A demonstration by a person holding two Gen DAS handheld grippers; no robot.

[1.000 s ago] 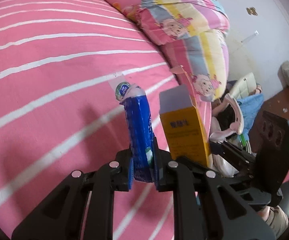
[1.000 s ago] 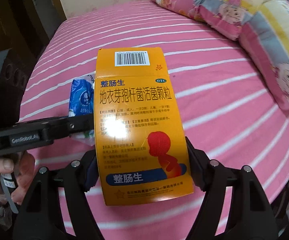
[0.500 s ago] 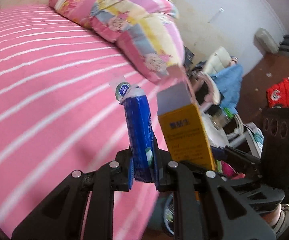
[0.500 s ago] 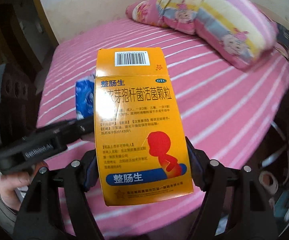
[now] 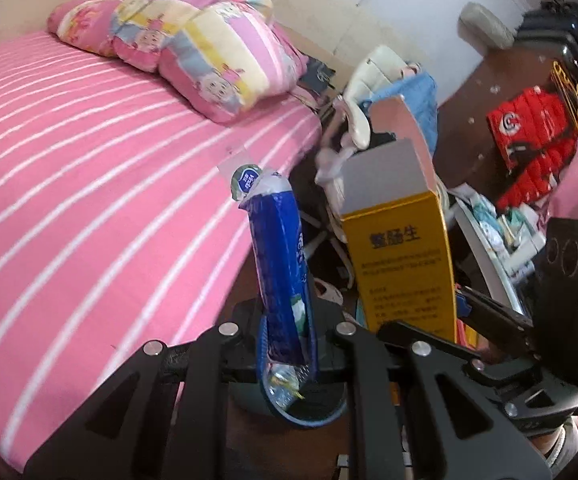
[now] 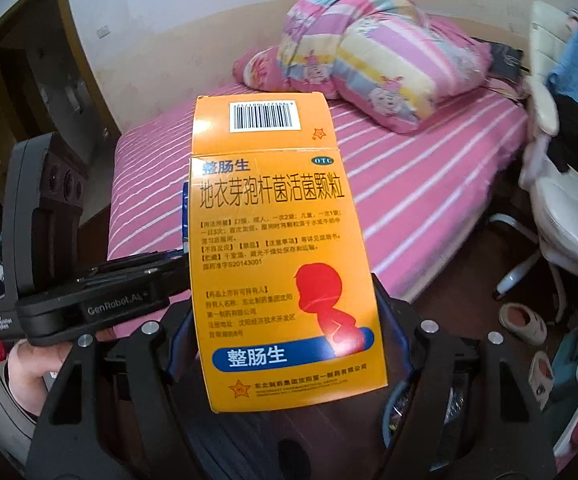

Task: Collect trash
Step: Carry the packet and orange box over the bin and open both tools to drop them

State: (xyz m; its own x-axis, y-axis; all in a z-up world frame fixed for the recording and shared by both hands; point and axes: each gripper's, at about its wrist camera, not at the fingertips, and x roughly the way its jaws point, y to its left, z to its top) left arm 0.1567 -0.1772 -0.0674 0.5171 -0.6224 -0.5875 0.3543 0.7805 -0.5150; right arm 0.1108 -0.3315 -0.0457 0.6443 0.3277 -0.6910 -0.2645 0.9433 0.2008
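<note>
The flattened blue-and-white plastic wrapper (image 5: 281,268) stands upright in the left claw (image 5: 287,344), whose jaws are nearly together and clamp its lower end. The orange cardboard medicine box (image 6: 285,252) with a barcode flap sits in the right claw (image 6: 289,344), whose jaws stand wide and press on its two side faces. Both pieces of trash are off the bed and carried side by side, the box just to the right of the wrapper in the left wrist view.

Directly below the left claw is a dark round bin with a blue rim (image 5: 309,416), some scraps already inside it; its edge also shows low in the right wrist view. The step in hand looks like the drop. To do it well, bring each claw squarely over the bin's mouth before letting go, and release the thin wrapper low so it does not drift out. The open box flap could catch the rim, so tip the box end-first.

The pink striped bed (image 5: 89,184) lies to the left, a patterned pink quilt (image 5: 209,40) at its head, and a white chair (image 6: 561,216) close by.
</note>
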